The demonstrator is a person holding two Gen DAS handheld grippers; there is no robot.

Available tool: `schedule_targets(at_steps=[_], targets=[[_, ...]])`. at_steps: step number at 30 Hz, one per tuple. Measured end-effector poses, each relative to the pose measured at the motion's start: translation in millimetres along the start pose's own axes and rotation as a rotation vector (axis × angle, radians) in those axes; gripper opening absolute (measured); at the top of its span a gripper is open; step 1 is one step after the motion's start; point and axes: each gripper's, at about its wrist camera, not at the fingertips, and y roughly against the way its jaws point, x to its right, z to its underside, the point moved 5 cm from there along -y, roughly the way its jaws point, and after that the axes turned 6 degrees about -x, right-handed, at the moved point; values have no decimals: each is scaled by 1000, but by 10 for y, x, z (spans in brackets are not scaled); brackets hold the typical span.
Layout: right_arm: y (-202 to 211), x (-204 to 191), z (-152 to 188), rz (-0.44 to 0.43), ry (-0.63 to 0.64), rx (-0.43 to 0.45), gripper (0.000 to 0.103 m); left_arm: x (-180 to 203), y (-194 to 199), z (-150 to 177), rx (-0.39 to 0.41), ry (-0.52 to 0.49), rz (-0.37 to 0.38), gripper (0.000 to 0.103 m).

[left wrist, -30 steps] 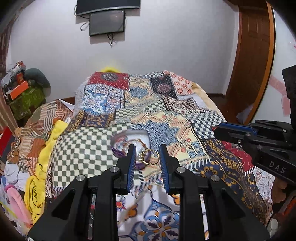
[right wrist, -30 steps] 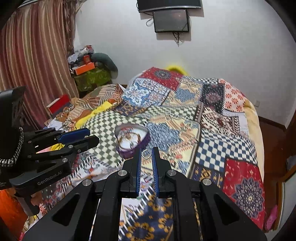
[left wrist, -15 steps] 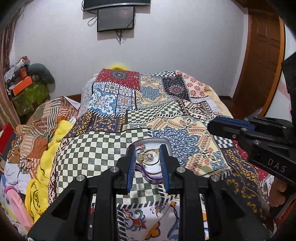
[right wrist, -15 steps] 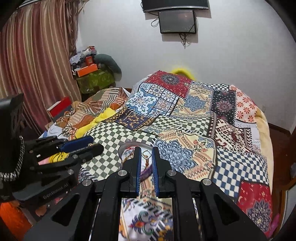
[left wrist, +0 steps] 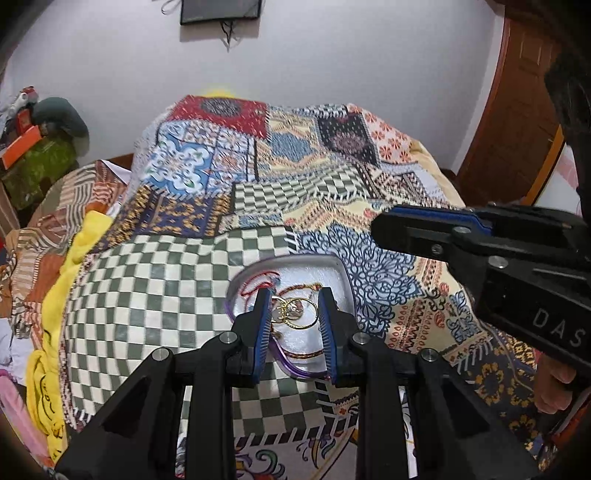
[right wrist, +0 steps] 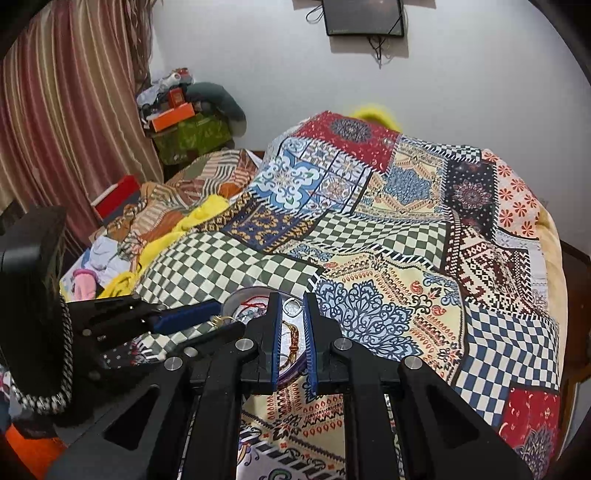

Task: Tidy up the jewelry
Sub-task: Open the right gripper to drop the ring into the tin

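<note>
A heart-shaped clear tray [left wrist: 343, 275] with a purple rim lies on the patchwork bedspread and holds red cord and thin bracelets. My left gripper [left wrist: 294, 300] hovers just over it, shut on a cluster of gold hoops [left wrist: 301, 315]. In the right wrist view, my right gripper [right wrist: 291, 301] is shut on a small silver ring [right wrist: 293, 306] at the fingertips, above the tray's right side [right wrist: 236, 295]. The left gripper [right wrist: 225, 317] shows at that view's left, and the right gripper [left wrist: 376, 225] reaches in from the right in the left wrist view.
The patchwork bedspread [right wrist: 406, 258] covers the whole bed. Yellow cloth [left wrist: 62, 295] and piled clothes lie along the left edge. A striped curtain [right wrist: 74, 110] hangs at left, a wooden door [left wrist: 517, 110] stands at right, and a dark screen [right wrist: 364, 16] hangs on the wall.
Both grippers have moved forward and down toward the tray, each still pinching its jewelry. The tray now sits directly under the left fingertips and looks larger.
</note>
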Motion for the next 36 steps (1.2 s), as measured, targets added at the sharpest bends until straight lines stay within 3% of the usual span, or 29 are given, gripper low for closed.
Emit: schedule_targets(at_steps=[14, 18, 23, 26, 36], targets=[[-345, 24, 22, -31, -8, -80, 10, 38, -138, 85, -15, -33, 1, 26], [-403, 70, 33, -59, -36, -109, 10, 19, -153, 90, -10, -24, -5, 36], [-439, 119, 43, -110, -80, -144, 15, 9, -143, 90, -5, -26, -17, 36], [-395, 138, 39, -113, -93, -136, 21, 7, -108, 98, -3, -25, -25, 36], [-33, 117, -9, -88, -87, -74, 21, -24, 330, 52, 45, 4, -51, 36]])
